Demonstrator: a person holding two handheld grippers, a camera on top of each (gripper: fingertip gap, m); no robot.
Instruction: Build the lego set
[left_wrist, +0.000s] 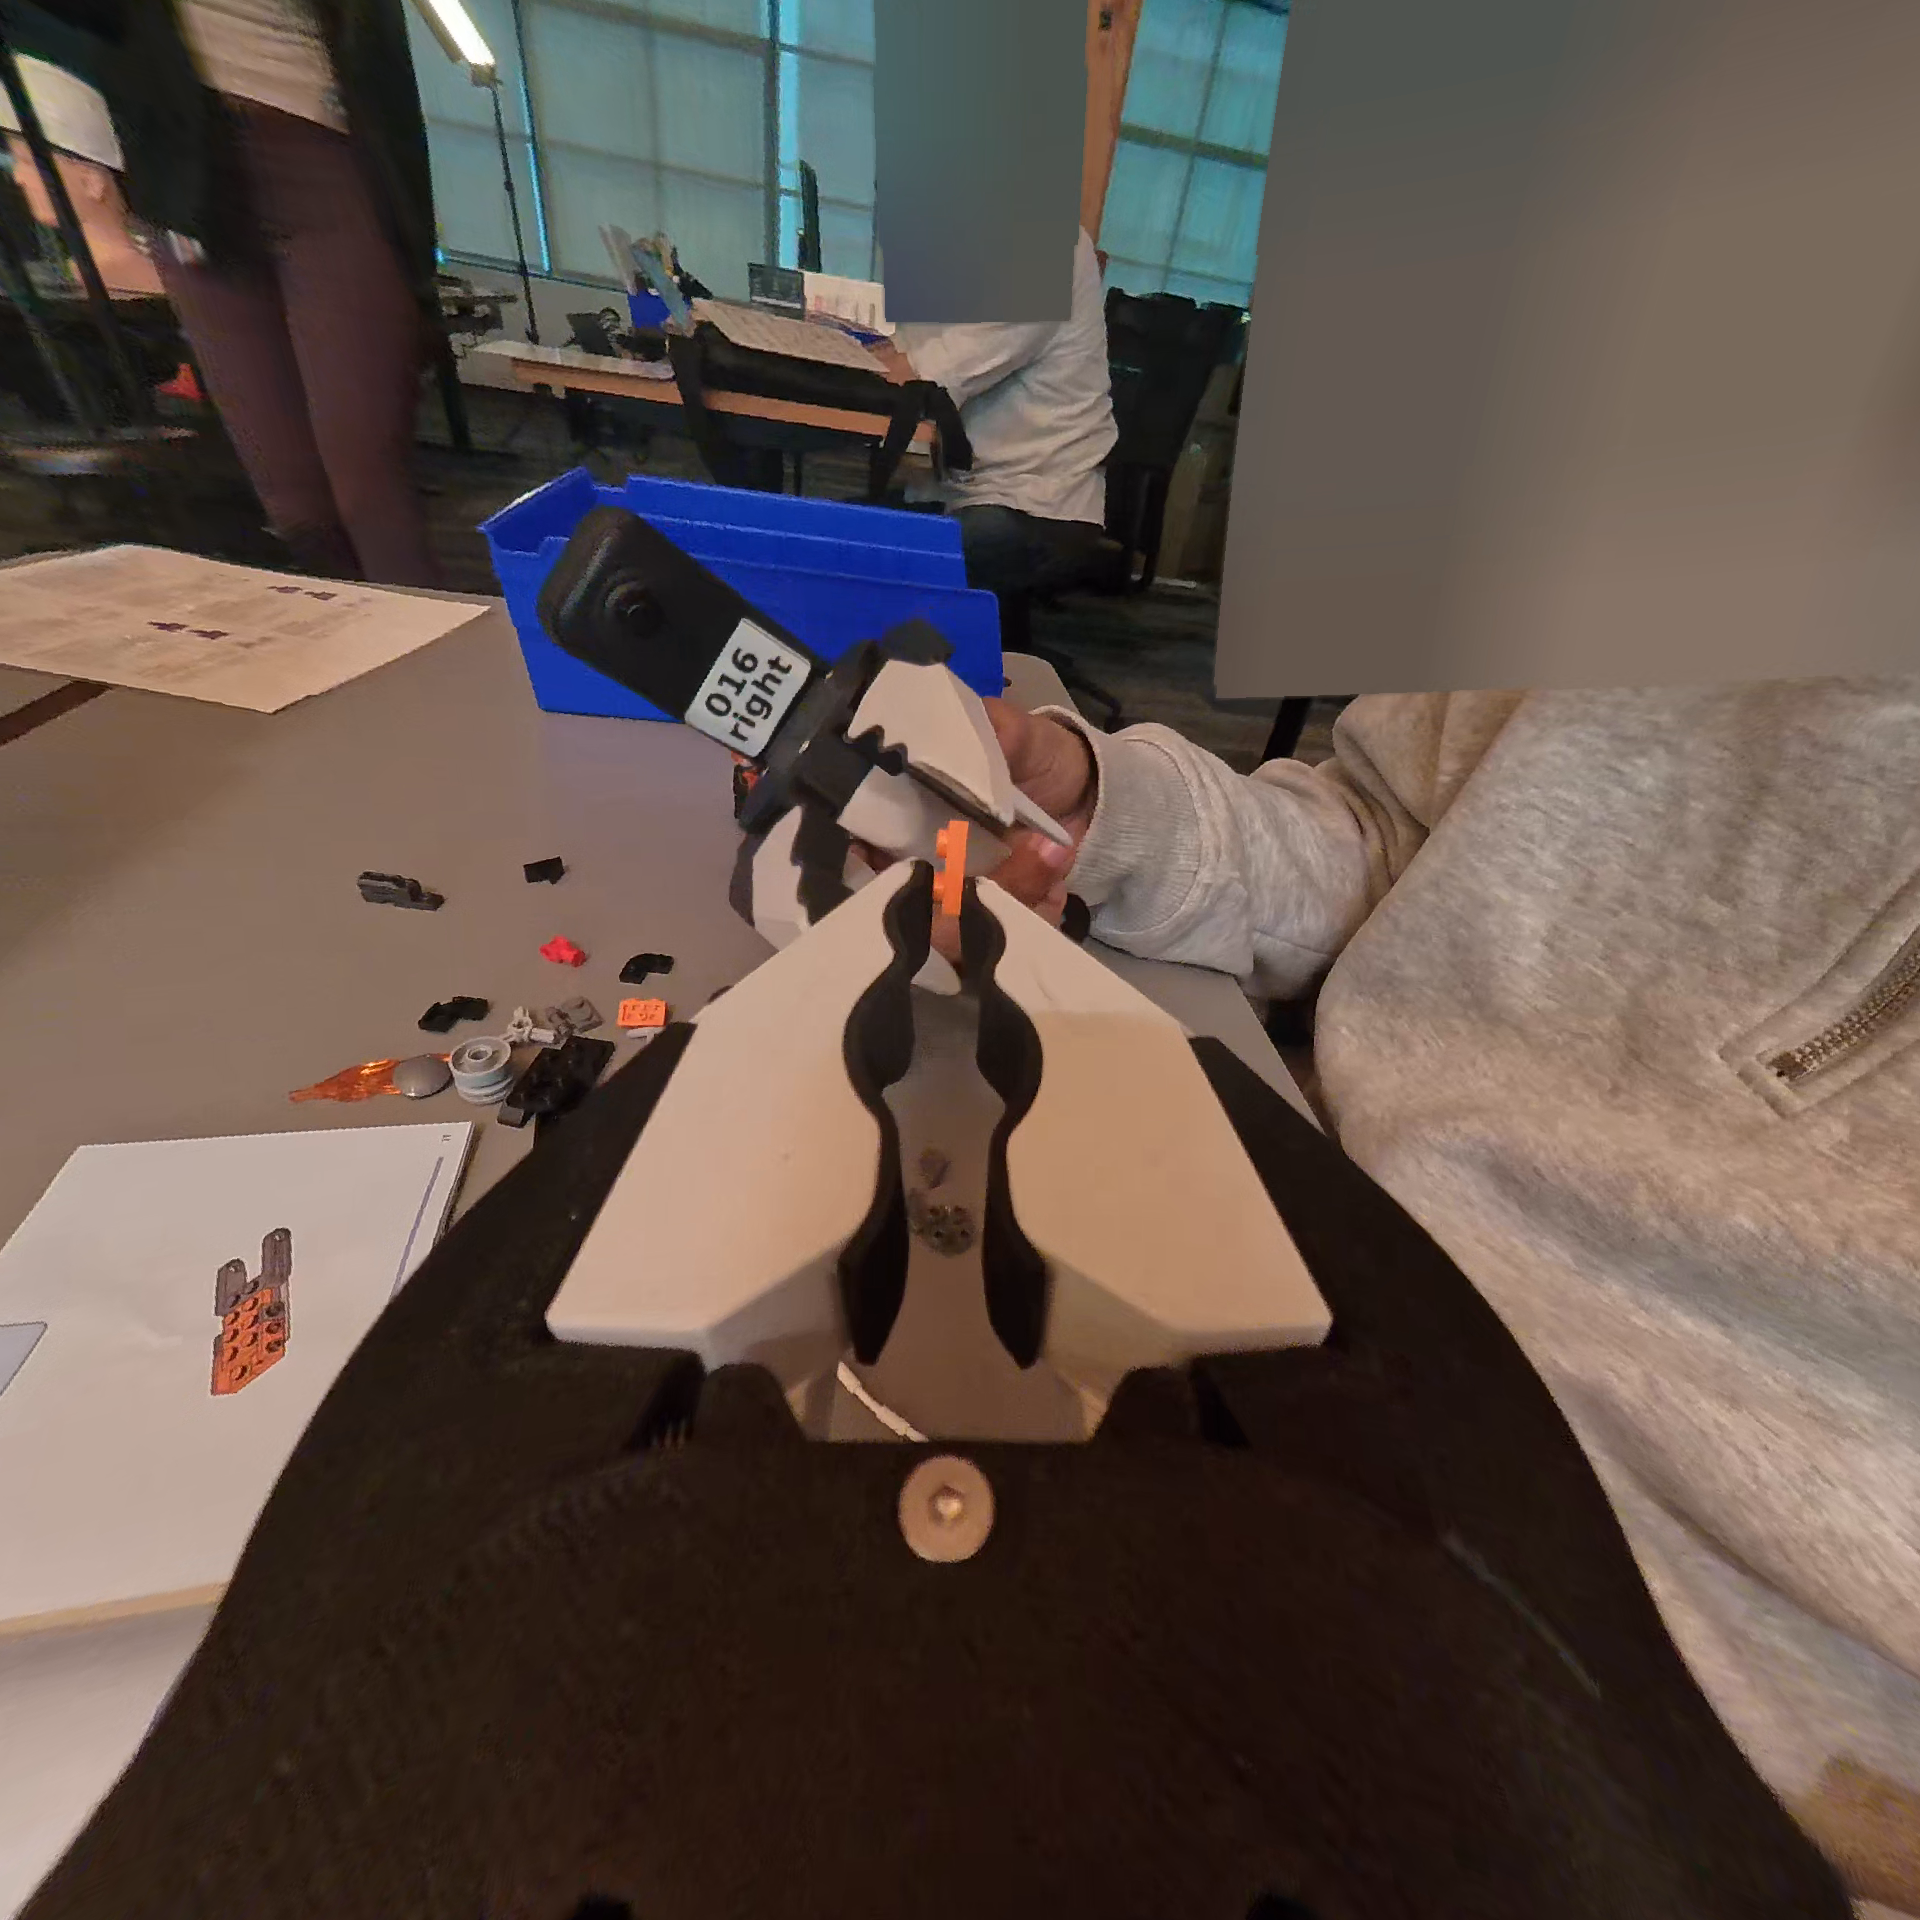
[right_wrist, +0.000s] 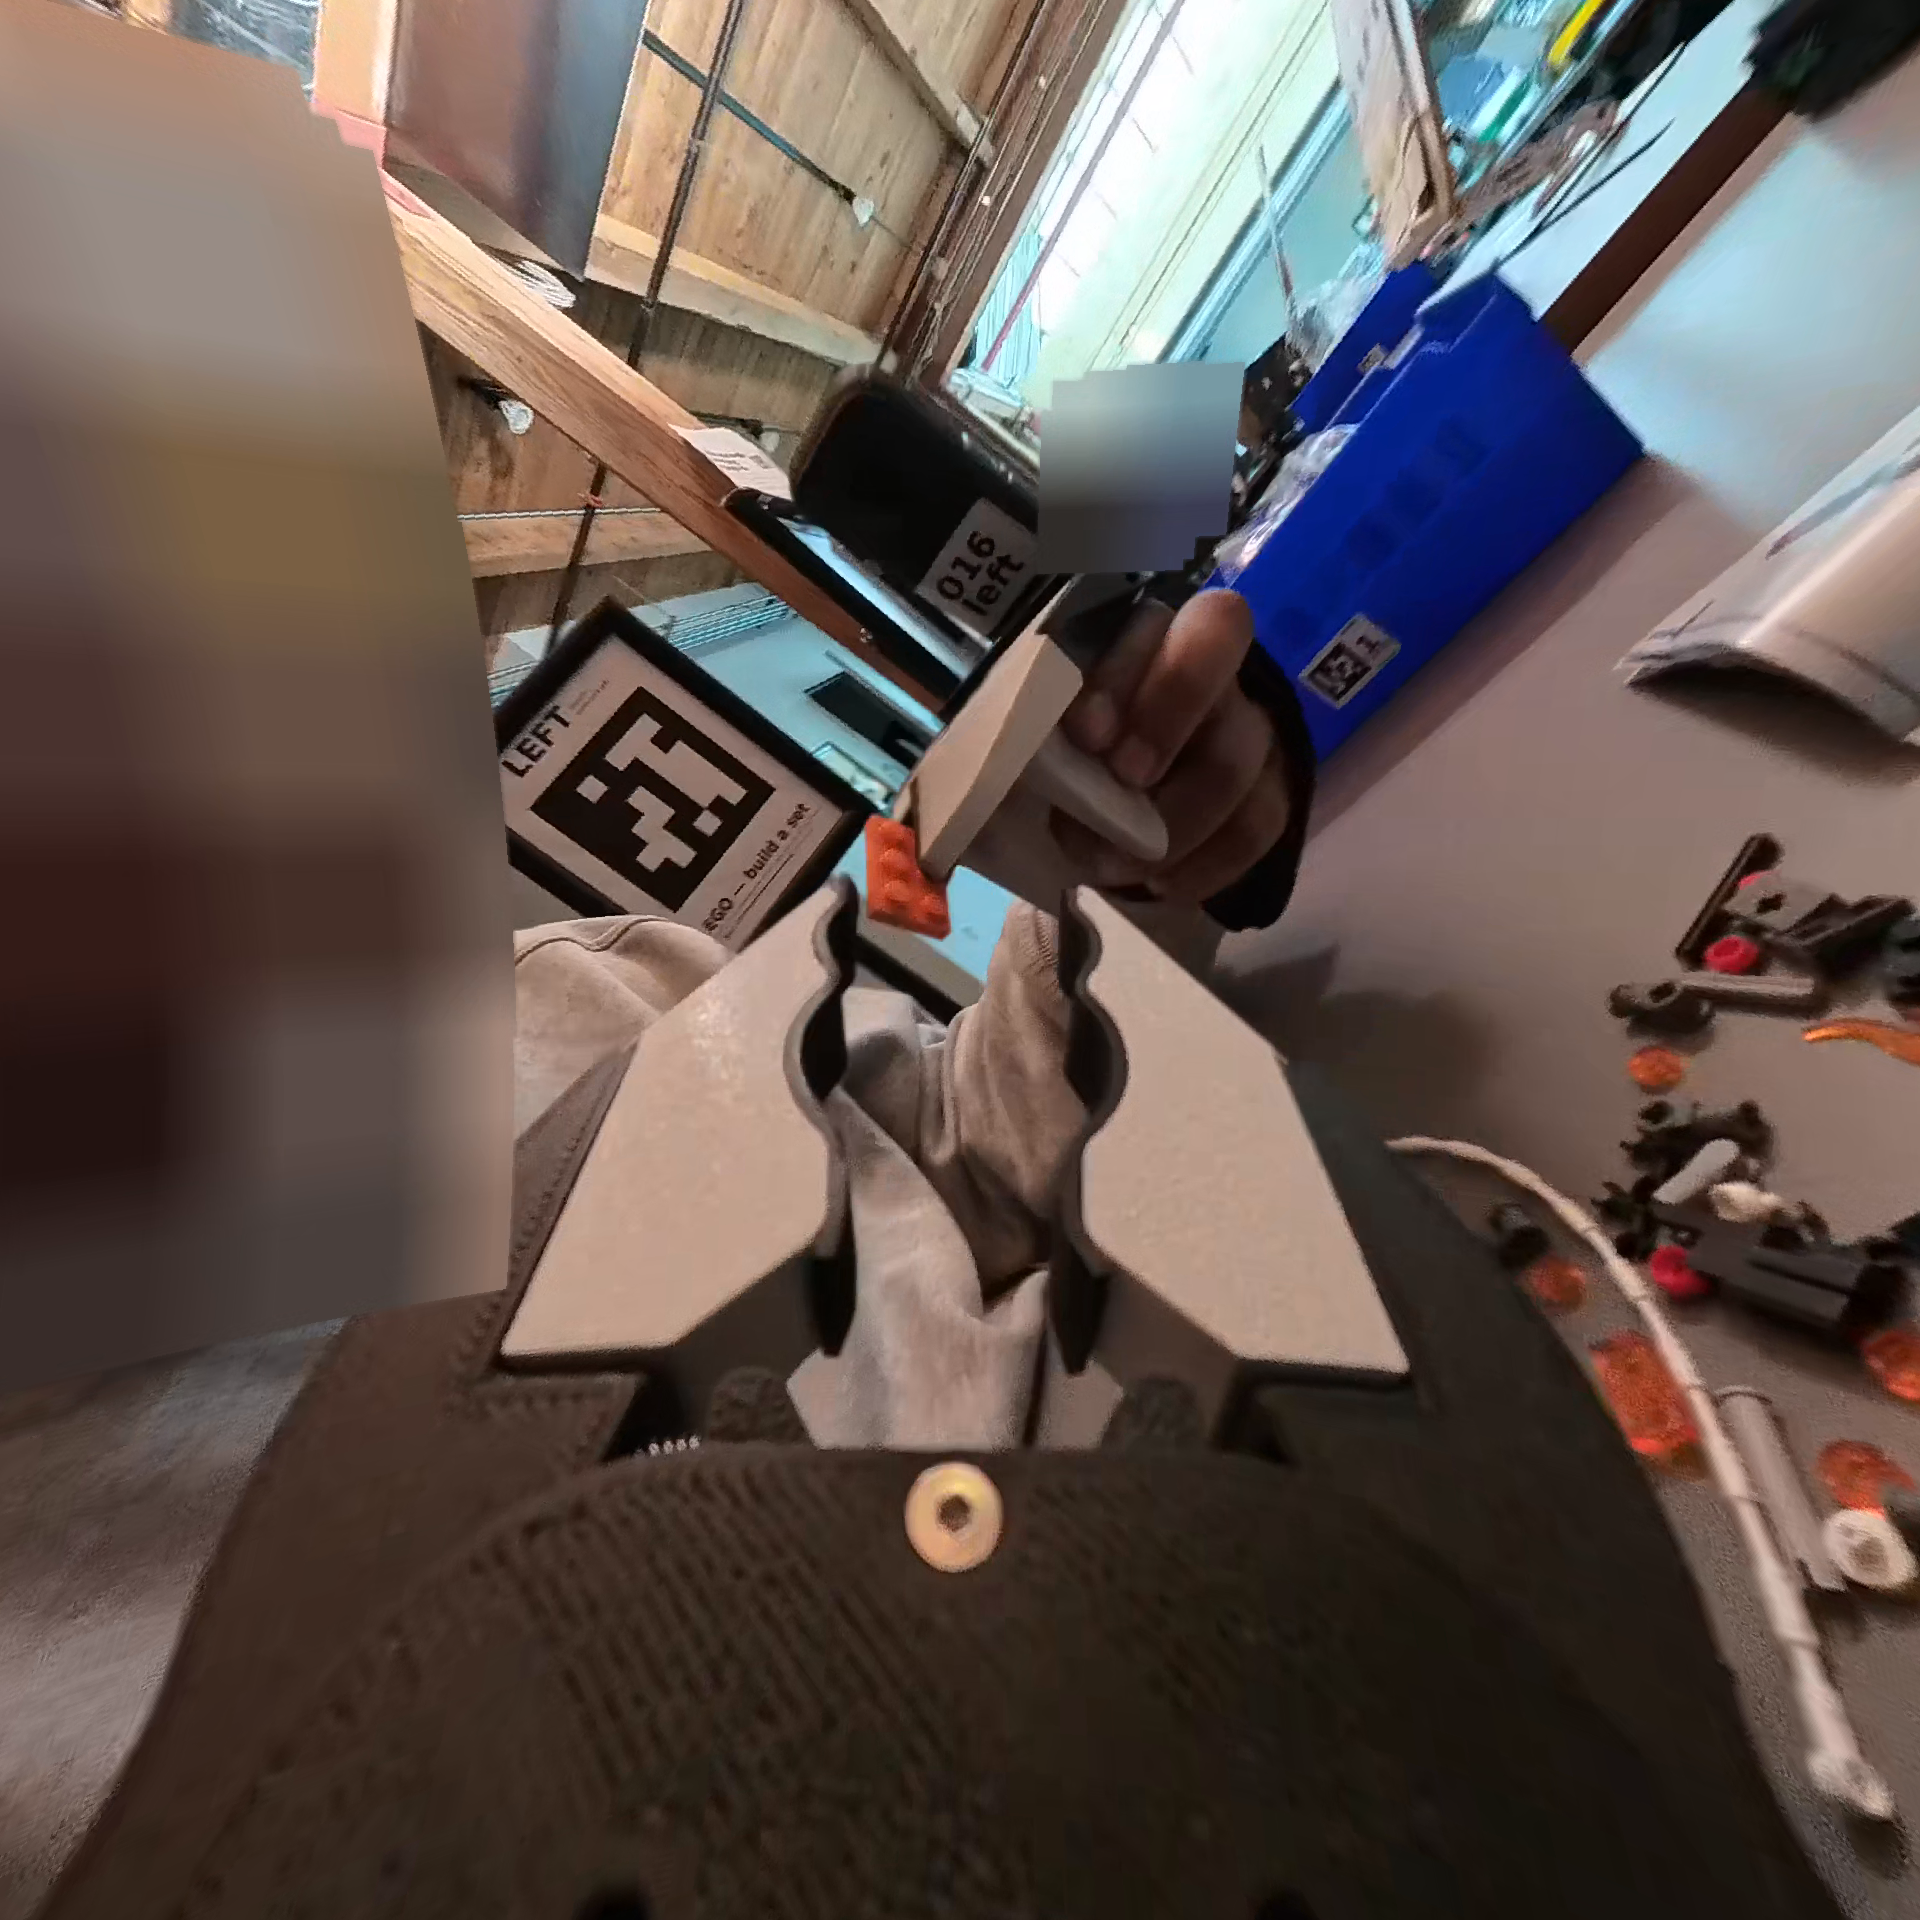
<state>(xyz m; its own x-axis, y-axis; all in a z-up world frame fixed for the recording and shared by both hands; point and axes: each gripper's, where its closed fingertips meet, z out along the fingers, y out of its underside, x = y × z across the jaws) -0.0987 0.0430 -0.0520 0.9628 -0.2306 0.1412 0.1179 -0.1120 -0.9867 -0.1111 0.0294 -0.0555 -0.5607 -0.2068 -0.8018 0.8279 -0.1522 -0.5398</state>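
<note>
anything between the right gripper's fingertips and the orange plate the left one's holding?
Nothing: in the right wrist view the open right gripper sits just below the orange plate, pinched by the left gripper, with only air between.

My left gripper has two pale grey, wedge-shaped plastic fingers lined with wavy black pads, set on a textured black printed body with a round silver screw in its middle. My right gripper is built the same way, with grey faceted fingers, a black ribbed body and a brass-toned washer and screw. I wear a light grey fleece sweatshirt with a metal zip pocket, and a black camera stalk carries a white label.
</note>
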